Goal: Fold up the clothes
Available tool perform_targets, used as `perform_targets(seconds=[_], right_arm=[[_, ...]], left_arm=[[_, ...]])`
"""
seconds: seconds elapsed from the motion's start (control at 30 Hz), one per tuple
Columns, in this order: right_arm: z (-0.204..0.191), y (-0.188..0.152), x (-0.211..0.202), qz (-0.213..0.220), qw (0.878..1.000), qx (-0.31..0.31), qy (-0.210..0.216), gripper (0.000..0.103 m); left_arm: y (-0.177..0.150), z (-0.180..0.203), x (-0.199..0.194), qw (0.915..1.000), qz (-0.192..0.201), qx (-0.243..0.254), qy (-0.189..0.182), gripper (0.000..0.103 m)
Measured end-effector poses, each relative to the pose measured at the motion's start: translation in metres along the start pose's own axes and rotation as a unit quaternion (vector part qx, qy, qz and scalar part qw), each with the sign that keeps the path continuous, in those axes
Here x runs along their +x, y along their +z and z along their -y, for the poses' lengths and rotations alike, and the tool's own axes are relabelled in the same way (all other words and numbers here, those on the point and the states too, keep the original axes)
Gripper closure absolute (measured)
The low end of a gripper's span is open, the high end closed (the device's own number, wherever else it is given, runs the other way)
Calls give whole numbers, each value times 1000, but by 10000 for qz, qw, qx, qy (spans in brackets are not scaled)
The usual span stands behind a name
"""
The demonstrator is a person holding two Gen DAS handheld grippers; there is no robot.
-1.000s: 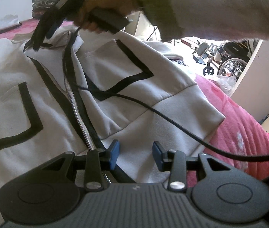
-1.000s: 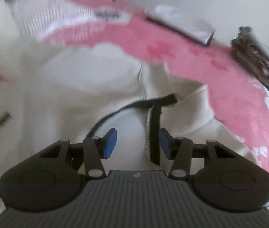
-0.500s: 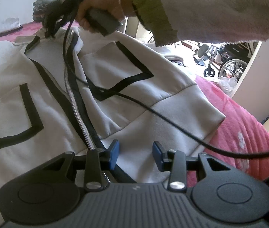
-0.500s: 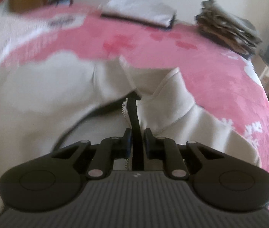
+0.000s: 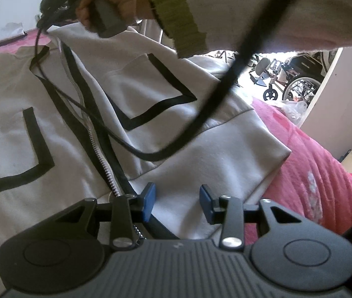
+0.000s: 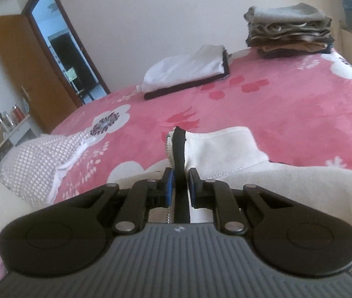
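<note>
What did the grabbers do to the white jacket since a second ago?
The right gripper closed on the white jacket at the black-trimmed zipper edge by the collar, then rolled and lifted that edge off the pink blanket. The cable swung up with it. The left gripper stayed put, open over the hem, and the folded stacks did not move.

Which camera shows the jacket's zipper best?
Left wrist view: the zipper runs its length down the open jacket. Right wrist view shows only a short top stretch beside the black edge that the right gripper pinches.
</note>
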State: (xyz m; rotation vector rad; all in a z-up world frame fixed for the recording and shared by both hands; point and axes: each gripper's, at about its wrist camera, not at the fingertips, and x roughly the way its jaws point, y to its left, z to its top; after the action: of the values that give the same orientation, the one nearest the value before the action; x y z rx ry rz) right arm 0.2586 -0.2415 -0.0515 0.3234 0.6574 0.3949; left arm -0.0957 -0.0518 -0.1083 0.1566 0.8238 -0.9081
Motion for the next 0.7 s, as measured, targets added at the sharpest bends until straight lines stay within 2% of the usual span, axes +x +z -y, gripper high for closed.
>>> perform_targets(seconds=[0.3,0.37,0.43,0.5,0.57,0.7], right_arm=[[-13,-18,56,-505,9969,-492,-352,92],[-14,-26,72,-693,9939,-714,-466,89],[-13,-23,74,-708,9942,-664,-460,88],[-12,-14,68,-743,9953,-485,-381,76],[-10,-5,48,-511,9971,-427,-381,61],[1,13,-5,-93,9989,-322,-333,59]], left_arm=[[2,1,1,9999,-36,-91,-46,63],[1,0,1,9999,-41,-91,-45,63],[1,0,2,9999,-42,-92,-42,63],[0,0,3,9999,-39,-100,-37,63],[0,0,2,9999,-33,-117,-26,63],[0,1,-1,9999,-25,-122,5,63]])
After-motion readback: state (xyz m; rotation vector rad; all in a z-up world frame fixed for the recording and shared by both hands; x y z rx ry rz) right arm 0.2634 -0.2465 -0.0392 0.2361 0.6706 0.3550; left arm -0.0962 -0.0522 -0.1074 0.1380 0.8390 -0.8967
